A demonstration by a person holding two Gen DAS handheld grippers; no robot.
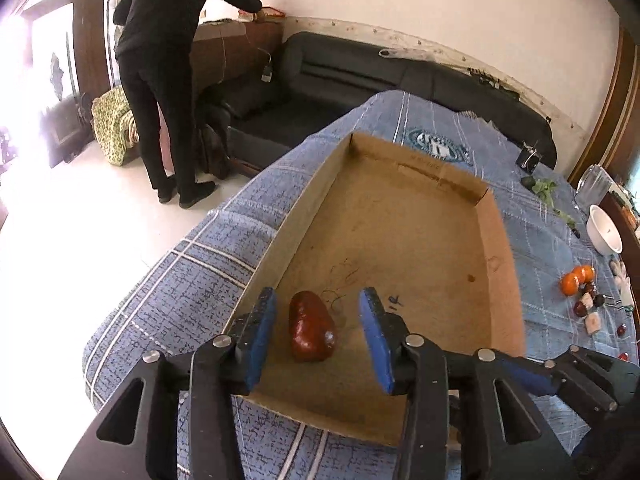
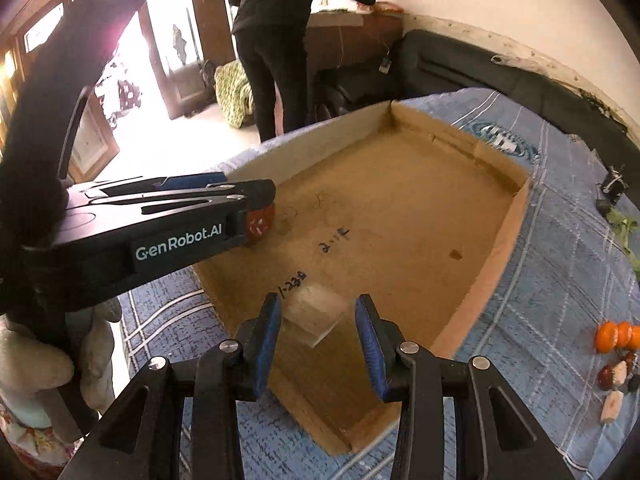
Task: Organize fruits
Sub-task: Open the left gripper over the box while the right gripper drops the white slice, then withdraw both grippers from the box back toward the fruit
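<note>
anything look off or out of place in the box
Nothing damaged or spilled. The cardboard box holds just one red fruit and a pale cube-shaped piece, while the remaining fruits lie loose on the blue cloth beside it.

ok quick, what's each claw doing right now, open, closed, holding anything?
Left claw: open, holding nothing; the red fruit lies between its fingers in the cardboard tray, untouched.
Right claw: open; the pale block sits between its fingers, not gripped.

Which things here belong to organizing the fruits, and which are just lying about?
Job: cardboard tray; red fruit in it; pale cube; oranges and small pieces on the cloth.
Lying about: white bowl; sofa; greens.
</note>
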